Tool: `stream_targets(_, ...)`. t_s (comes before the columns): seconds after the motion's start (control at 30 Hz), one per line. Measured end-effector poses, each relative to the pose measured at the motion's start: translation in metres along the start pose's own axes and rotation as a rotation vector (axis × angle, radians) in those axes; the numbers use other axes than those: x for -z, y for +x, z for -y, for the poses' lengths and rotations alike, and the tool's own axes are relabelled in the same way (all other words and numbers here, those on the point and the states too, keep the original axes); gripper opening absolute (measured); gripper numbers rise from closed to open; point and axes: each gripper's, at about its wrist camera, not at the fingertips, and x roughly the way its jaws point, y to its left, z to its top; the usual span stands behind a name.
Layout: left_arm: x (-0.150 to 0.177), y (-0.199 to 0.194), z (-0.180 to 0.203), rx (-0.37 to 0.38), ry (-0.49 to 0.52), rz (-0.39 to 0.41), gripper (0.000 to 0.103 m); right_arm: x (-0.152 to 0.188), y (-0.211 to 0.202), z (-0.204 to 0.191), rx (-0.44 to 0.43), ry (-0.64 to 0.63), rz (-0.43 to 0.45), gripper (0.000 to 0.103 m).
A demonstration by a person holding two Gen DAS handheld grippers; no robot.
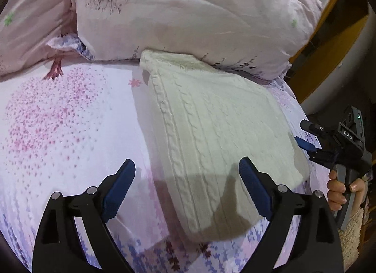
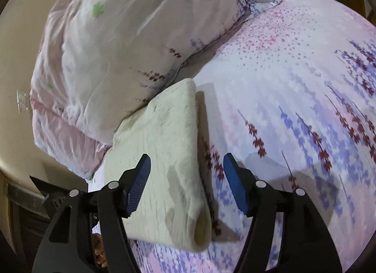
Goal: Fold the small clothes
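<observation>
A cream cable-knit sweater [image 1: 211,132] lies folded into a flat oblong on the flowered bedsheet [image 1: 58,120], its far end against the heaped quilt. My left gripper [image 1: 186,167] hovers open over the sweater's near end, with nothing between its blue pads [image 1: 122,188]. At the right edge of the left wrist view, a hand holds my right gripper [image 1: 303,133] just beside the sweater's right side. In the right wrist view my right gripper [image 2: 187,159] stands open above the sweater's folded edge [image 2: 164,155], and its pads touch no cloth.
A pale pink printed quilt [image 1: 188,14] is bunched up behind the sweater. The bed's edge drops off at the right, where yellow wooden furniture [image 1: 329,45] stands. Bare sheet [image 2: 293,97] spreads out beyond the sweater.
</observation>
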Motion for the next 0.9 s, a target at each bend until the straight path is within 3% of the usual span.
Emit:
stream_targets(0.2,-0.015,0.022,0.002,0.027,-0.022,-0.030,0.091,-0.013,0.026,0.004,0.028,0.022,-0.042,0.065)
stream_targets(0.53,-0.030,0.044,-0.005,0.136,-0.103,-0.044,0.092,-0.010,0.052,-0.016,-0.028,-0.068,-0.106,0.065)
stream_targets(0.63,-0.034,0.049,-0.005,0.162,-0.115,-0.045,0.091,-0.009,0.058,-0.021,-0.045,-0.088,-0.125,0.059)
stream_targets(0.9,-0.041,0.060,-0.006,0.221,-0.168,-0.049,0.088,-0.009,0.067,-0.025,-0.086,-0.102,-0.147,0.055)
